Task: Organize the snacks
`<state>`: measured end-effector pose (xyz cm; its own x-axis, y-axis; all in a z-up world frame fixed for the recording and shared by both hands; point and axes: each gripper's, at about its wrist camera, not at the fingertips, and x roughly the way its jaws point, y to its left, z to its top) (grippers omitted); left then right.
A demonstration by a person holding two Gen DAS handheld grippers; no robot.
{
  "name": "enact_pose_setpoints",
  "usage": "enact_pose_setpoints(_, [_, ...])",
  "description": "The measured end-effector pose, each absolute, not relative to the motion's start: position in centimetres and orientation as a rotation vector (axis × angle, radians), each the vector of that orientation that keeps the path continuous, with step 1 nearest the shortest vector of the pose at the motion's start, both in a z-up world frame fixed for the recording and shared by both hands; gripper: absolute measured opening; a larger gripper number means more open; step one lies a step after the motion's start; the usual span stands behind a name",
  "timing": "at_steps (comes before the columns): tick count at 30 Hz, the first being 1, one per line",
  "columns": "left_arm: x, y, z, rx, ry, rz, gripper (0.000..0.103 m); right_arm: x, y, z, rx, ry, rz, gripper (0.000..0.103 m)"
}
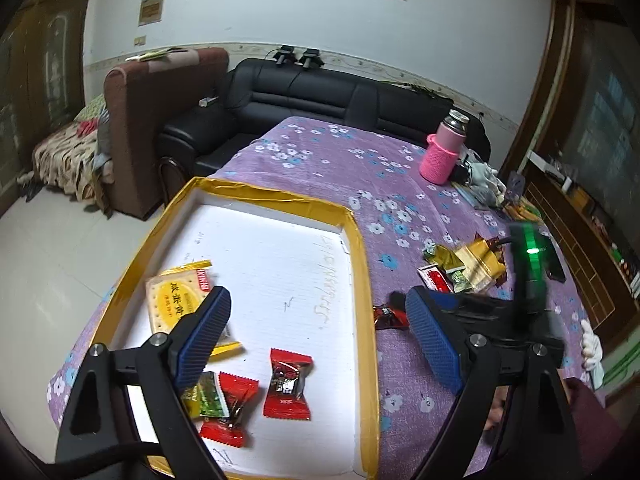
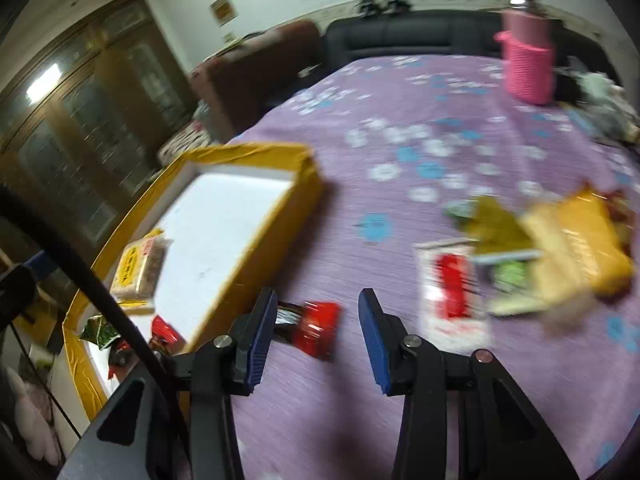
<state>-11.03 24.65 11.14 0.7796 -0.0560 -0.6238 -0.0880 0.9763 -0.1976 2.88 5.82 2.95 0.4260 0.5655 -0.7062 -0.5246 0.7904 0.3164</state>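
A yellow-rimmed white tray [image 1: 362,264] lies on the purple flowered cloth. In it are a cracker pack [image 1: 176,300], two red candies [image 1: 289,384] and a green-yellow packet [image 1: 206,398]. My left gripper [image 1: 316,320] is open and empty above the tray. My right gripper [image 2: 316,316] is open, its jaws either side of a red candy [image 2: 316,326] lying on the cloth beside the tray [image 2: 256,264]. That candy also shows in the left wrist view [image 1: 390,317]. A pile of loose snacks [image 2: 540,256] lies to the right. The right wrist view is blurred.
A pink knitted holder with a flask [image 1: 440,152] stands at the table's far right, with clutter [image 1: 480,184] beside it. A black sofa [image 1: 320,96] and a brown armchair [image 1: 140,120] are behind the table.
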Motion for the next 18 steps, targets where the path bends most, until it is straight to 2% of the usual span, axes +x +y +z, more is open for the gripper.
enact_pose_setpoints(1, [-11.0,24.8,11.1,-0.225,0.681,0.017,0.089,3.2,6.6,2.5,0.050,0.920,0.698,0.041])
enact_pose_setpoints(2, [-11.0,24.9,11.0,-0.225,0.684,0.018,0.089,3.3,7.1,2.1,0.047,0.931,0.711,0.037])
enact_pose_setpoints(3, [-11.1,24.9,10.9,-0.224,0.686,0.018,0.089,3.1,7.6,1.7,0.030,0.947,0.731,0.024])
enact_pose_setpoints(4, [-11.1,24.9,10.9,-0.224,0.686,0.016,0.089,2.9,7.8,1.6,0.011,0.951,0.740,0.023])
enact_pose_setpoints(6, [-11.1,24.9,10.8,-0.227,0.686,0.007,0.089,1.4,7.6,2.0,-0.039,0.944,0.763,0.010])
enact_pose_setpoints(8, [-11.0,24.6,10.7,-0.230,0.684,-0.009,0.089,0.3,6.5,2.5,-0.059,0.972,0.779,0.004])
enact_pose_setpoints(11, [-11.0,24.2,10.7,-0.232,0.681,-0.038,0.089,-0.8,4.4,2.4,-0.115,1.011,0.734,0.008])
enact_pose_setpoints(13, [-10.9,23.6,10.5,-0.230,0.684,-0.066,0.089,-0.4,1.5,2.9,-0.051,1.004,0.702,0.009])
enact_pose_setpoints(15, [-10.6,22.8,10.2,-0.218,0.694,-0.087,0.089,0.9,-0.2,3.7,0.005,0.943,0.616,0.029])
enact_pose_setpoints(18, [-10.7,21.8,9.9,-0.185,0.707,-0.111,0.089,3.1,-0.6,4.0,0.046,0.902,0.554,0.040])
